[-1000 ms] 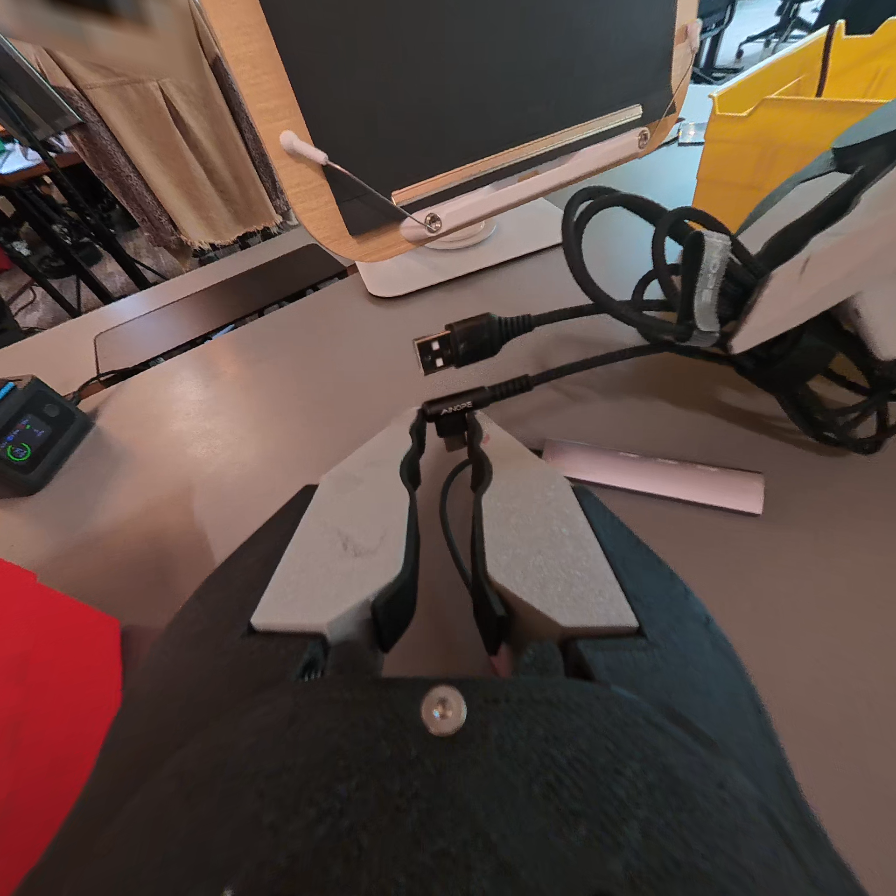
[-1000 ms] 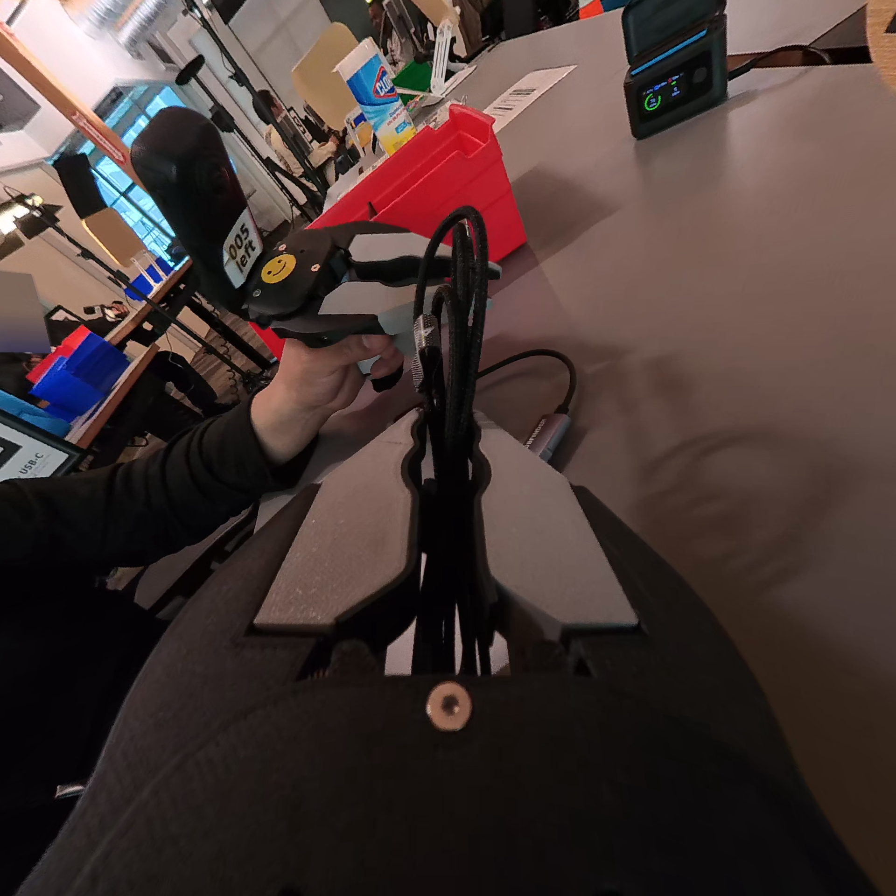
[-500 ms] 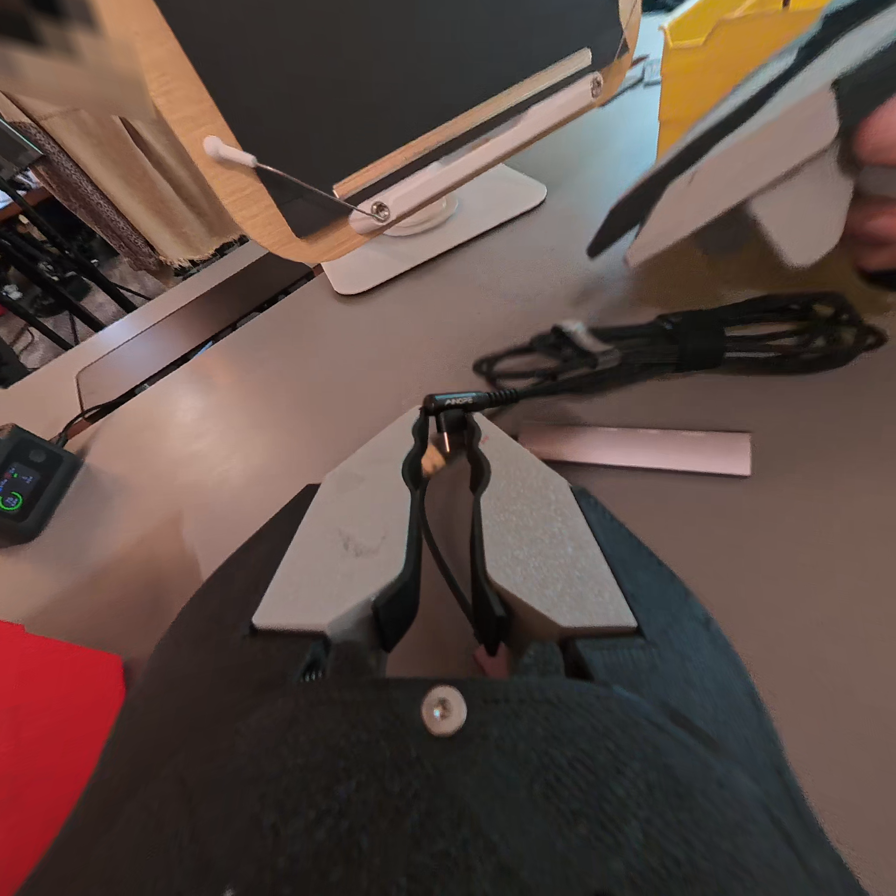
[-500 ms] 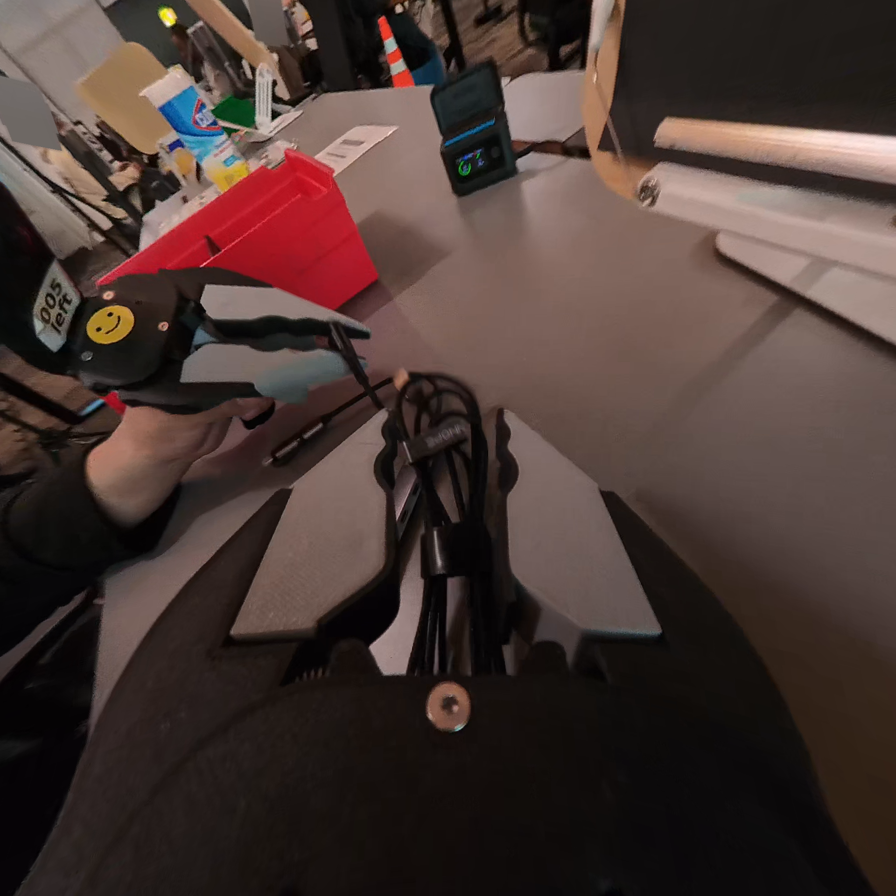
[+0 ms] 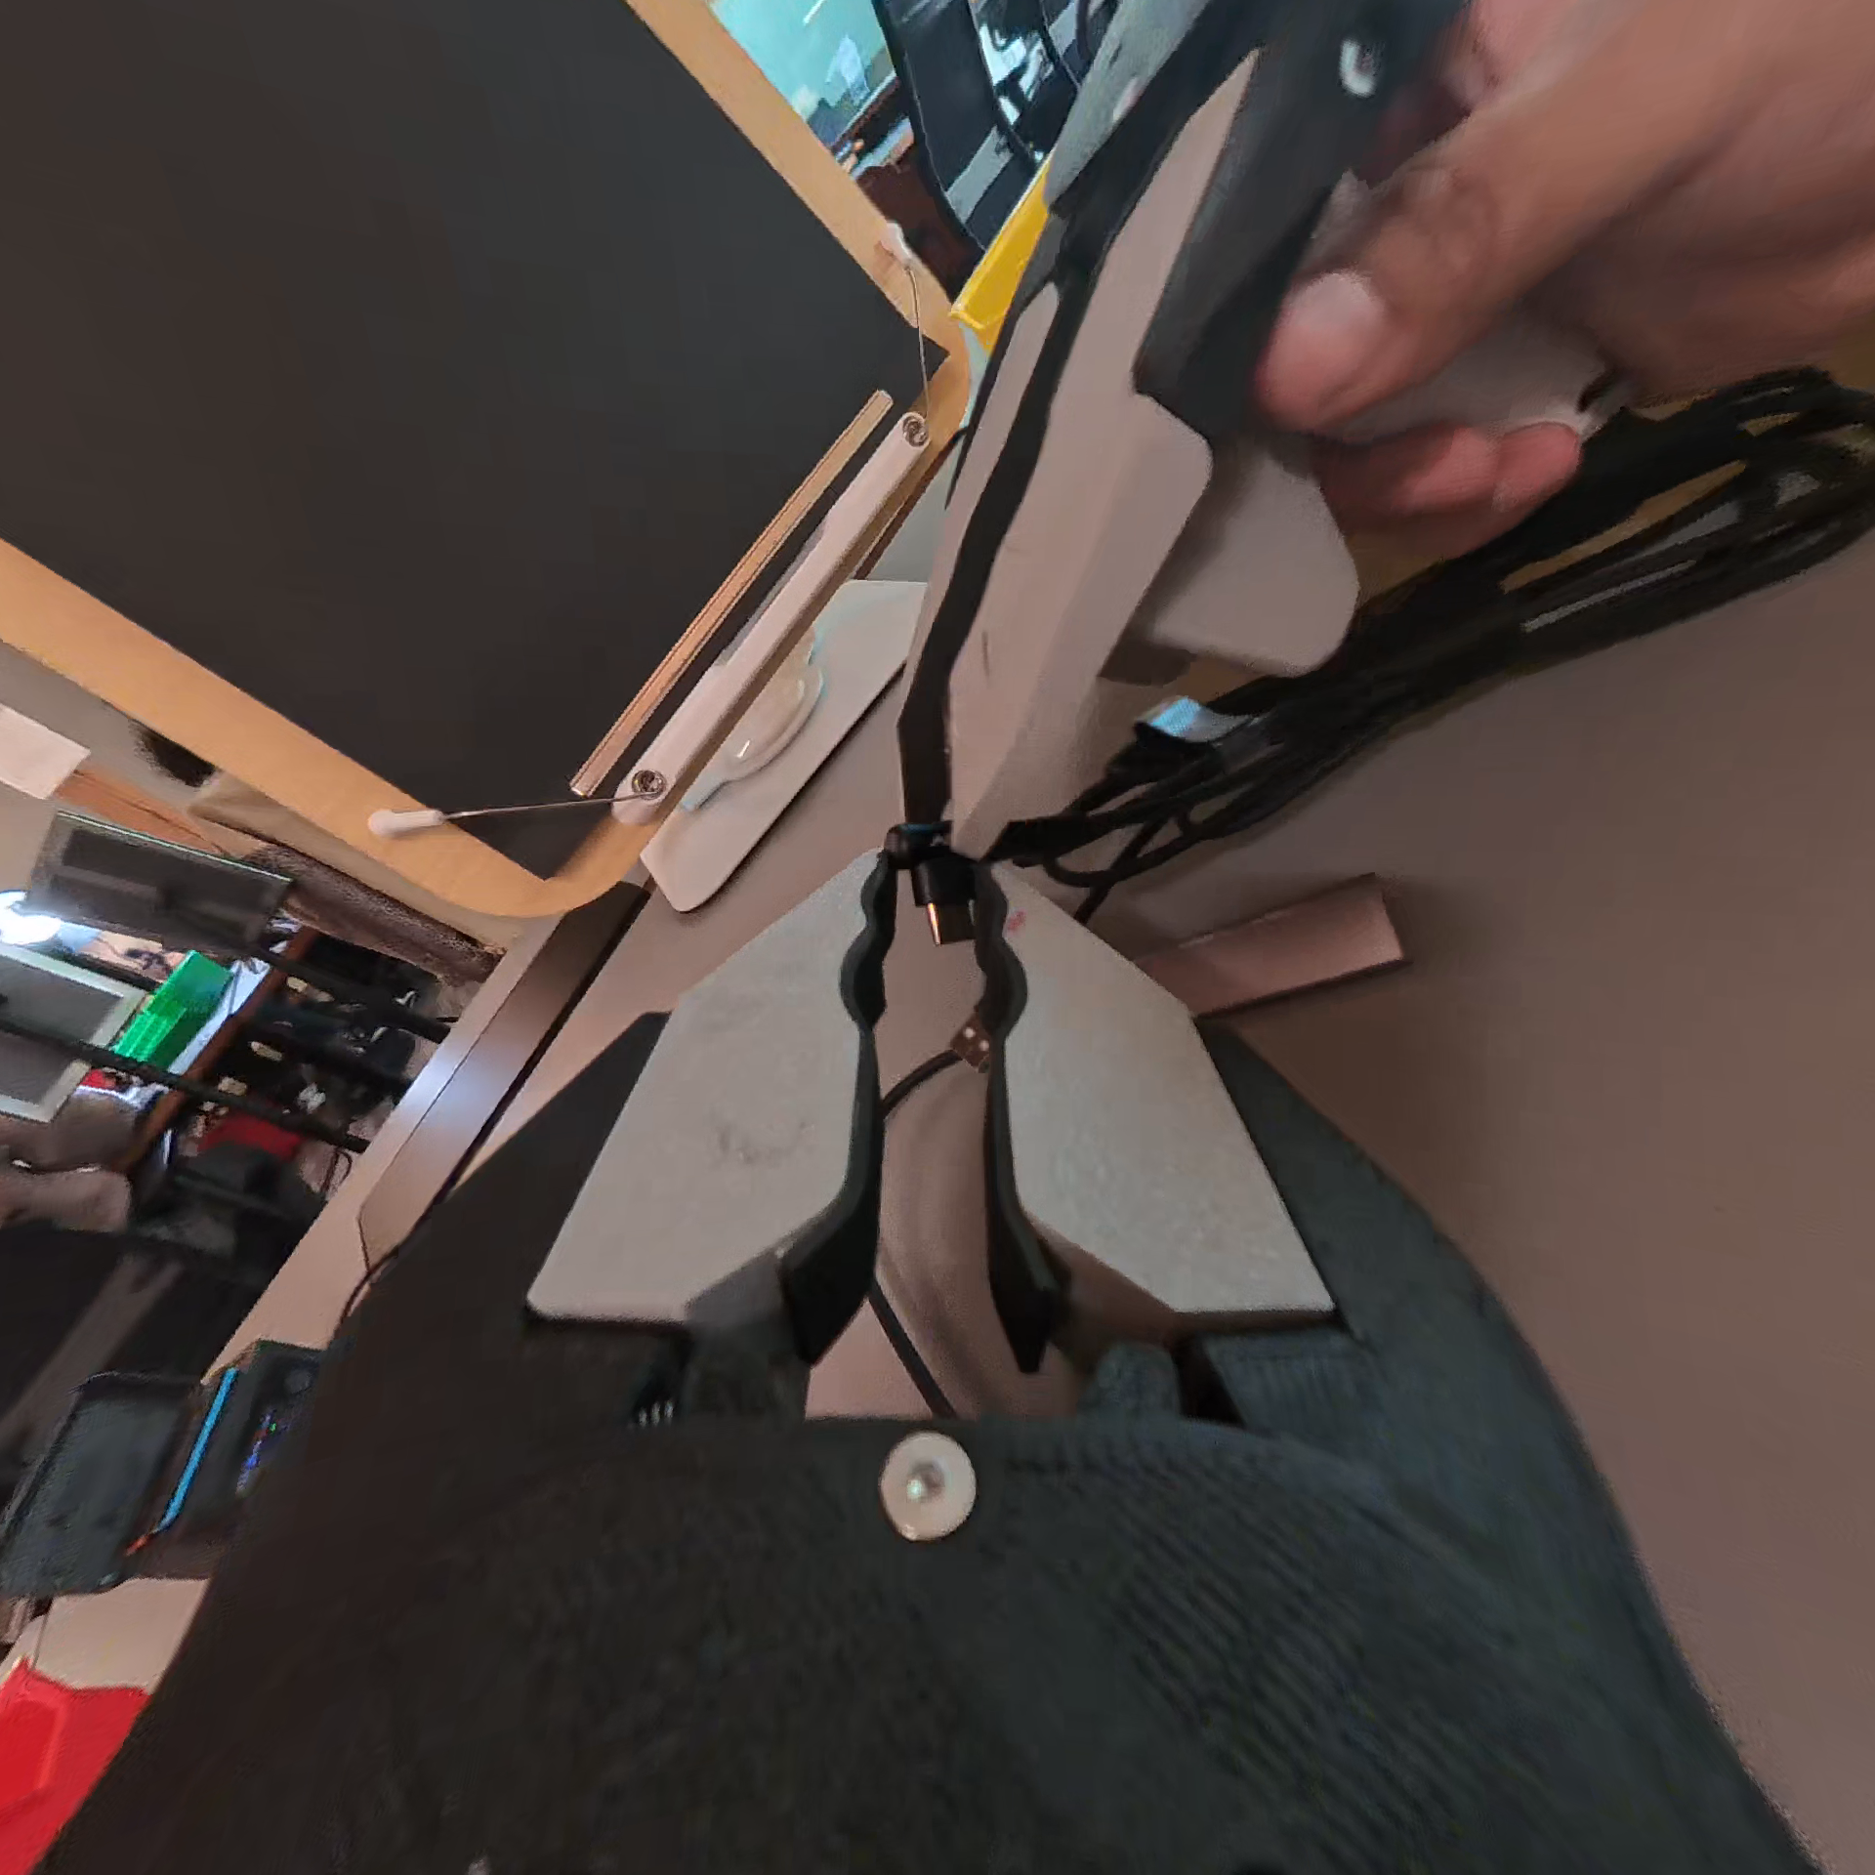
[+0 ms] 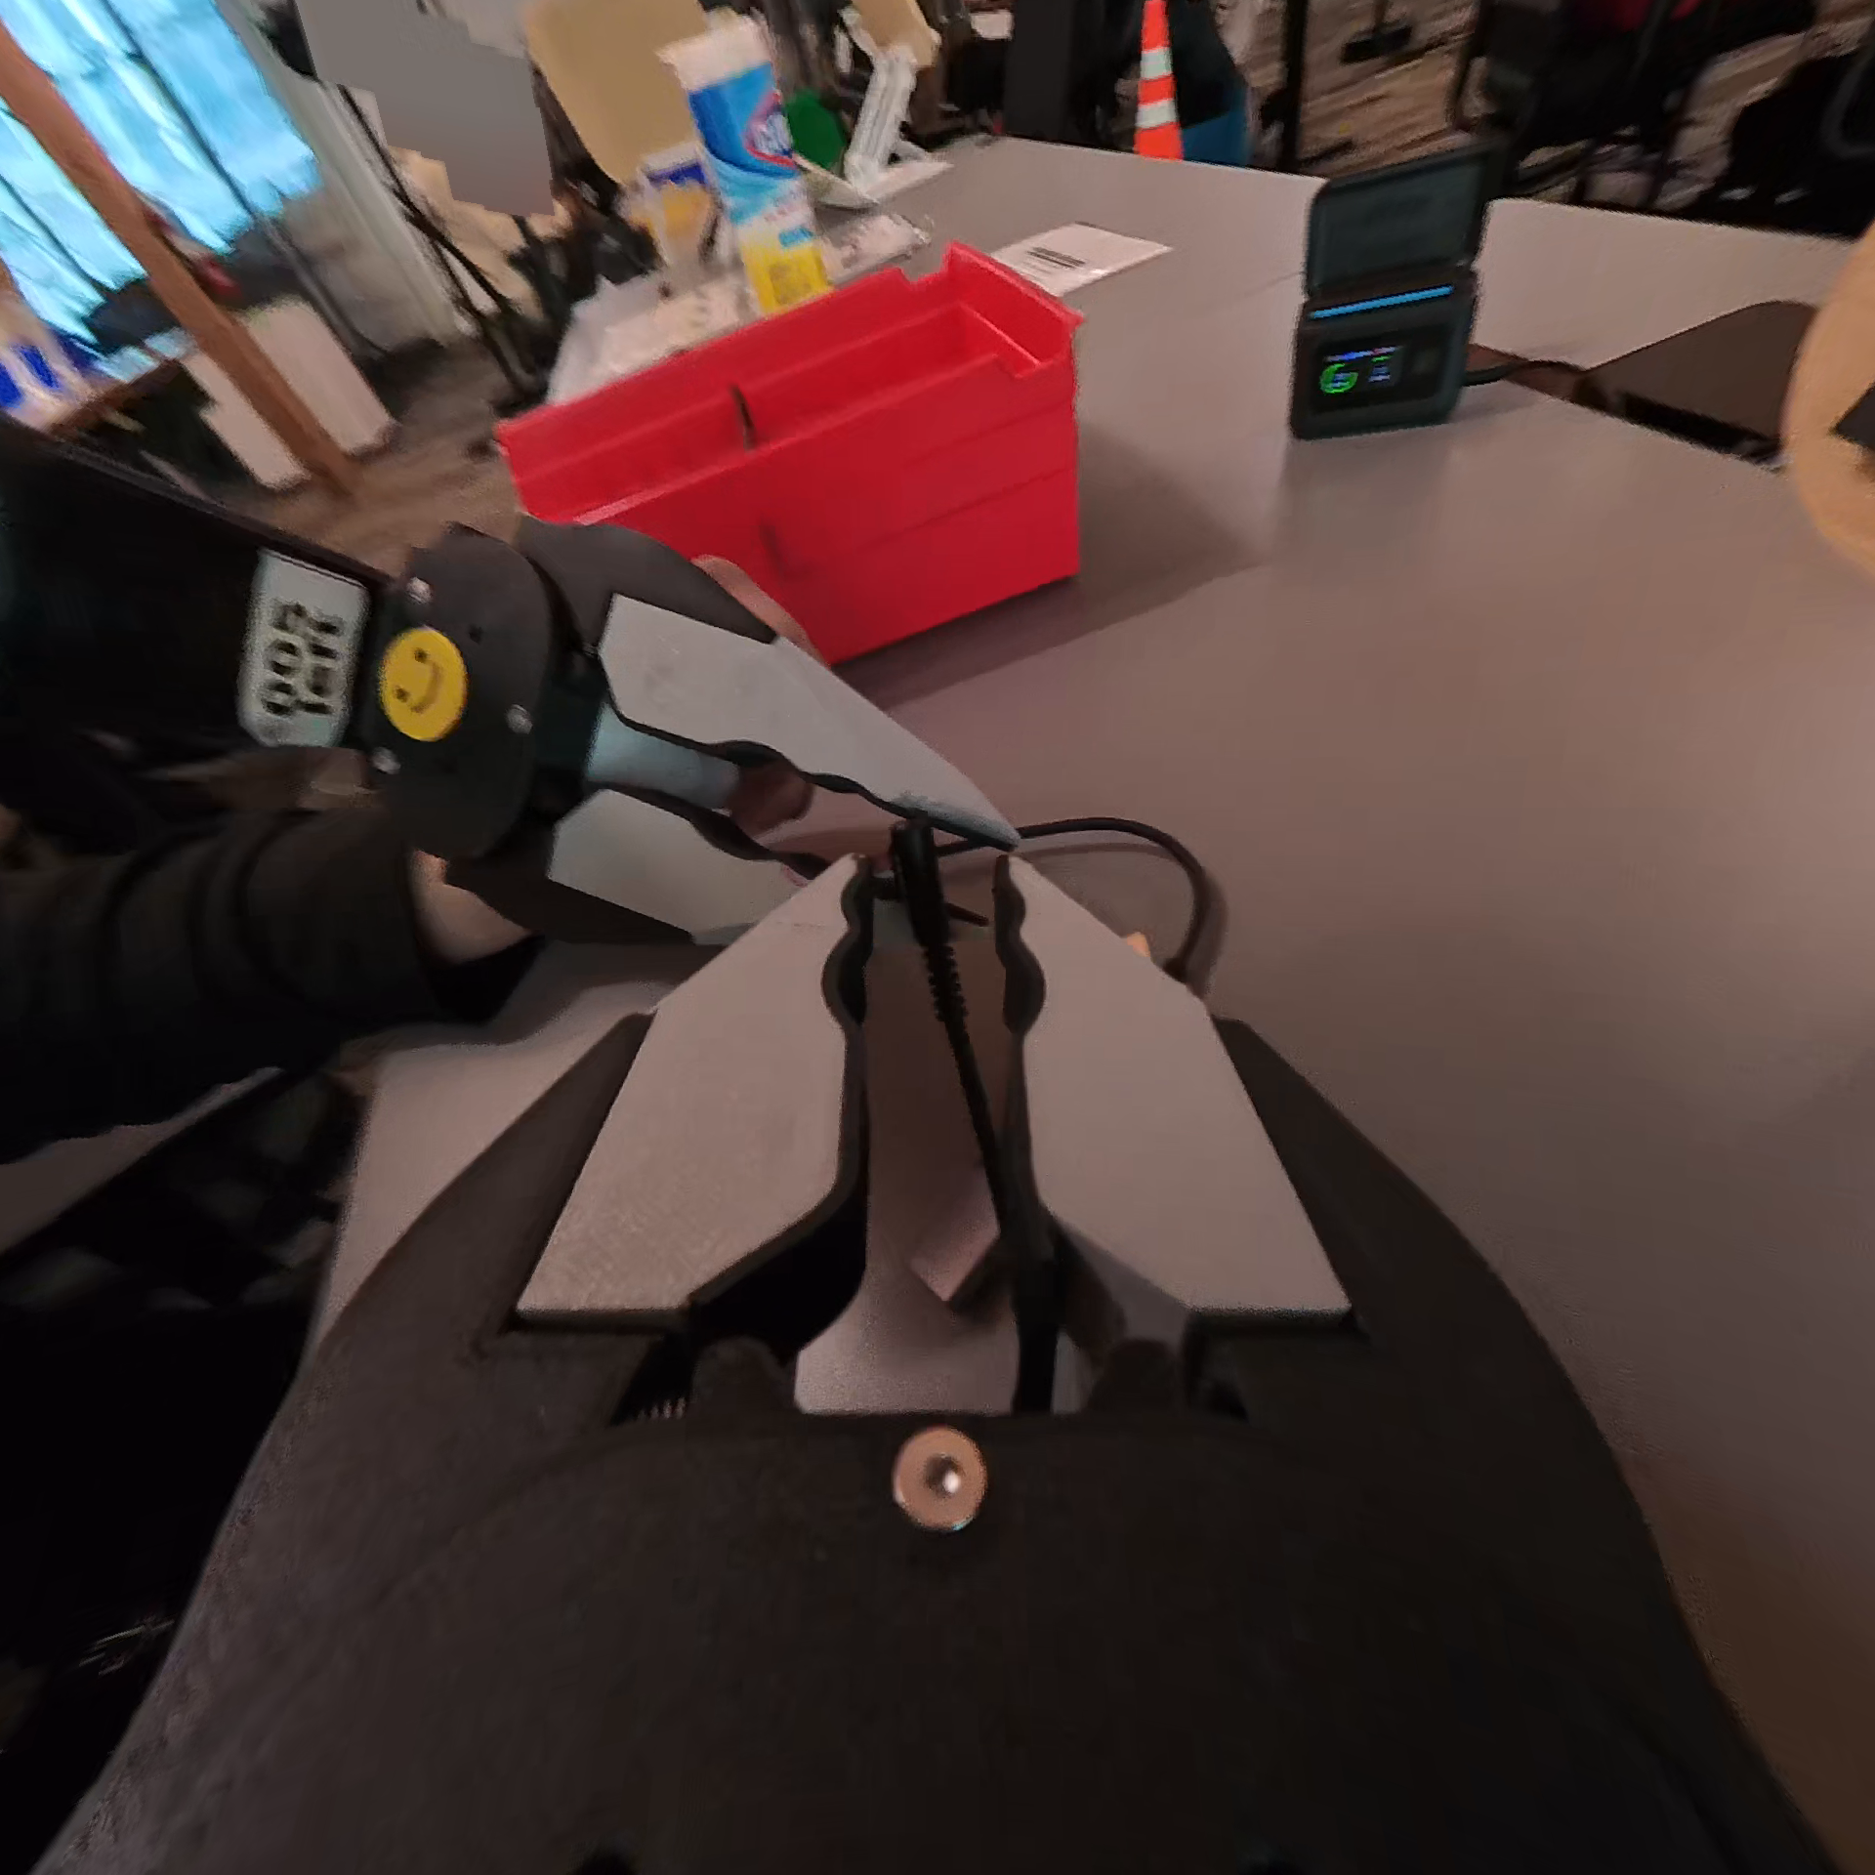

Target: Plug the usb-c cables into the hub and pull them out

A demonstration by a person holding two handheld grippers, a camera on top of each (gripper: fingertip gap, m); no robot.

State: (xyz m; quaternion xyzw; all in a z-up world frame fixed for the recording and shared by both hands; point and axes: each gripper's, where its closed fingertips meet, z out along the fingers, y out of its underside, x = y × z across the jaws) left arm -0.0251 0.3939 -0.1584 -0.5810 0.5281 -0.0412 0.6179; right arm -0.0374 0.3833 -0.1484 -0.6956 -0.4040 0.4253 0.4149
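The left gripper (image 5: 931, 893) had its jaws pinched on a black plug (image 5: 939, 893); the right gripper (image 6: 933, 883) had its jaws slightly apart around the cable (image 6: 954, 1015).

- The table (image 6: 1471, 761) is plain grey.
- The bin (image 6: 862, 477) near its far-left edge is bright red.
- The cable (image 6: 949, 1004) is black and braided.
- The hub (image 5: 1278, 939) is pale metallic pink-grey.
- Both grippers have grey fingers (image 6: 710, 1116) with black pads.
- The left gripper (image 6: 903, 812) carries a yellow smiley sticker (image 6: 423, 683).
- The board (image 5: 406, 335) is black, wood-framed.
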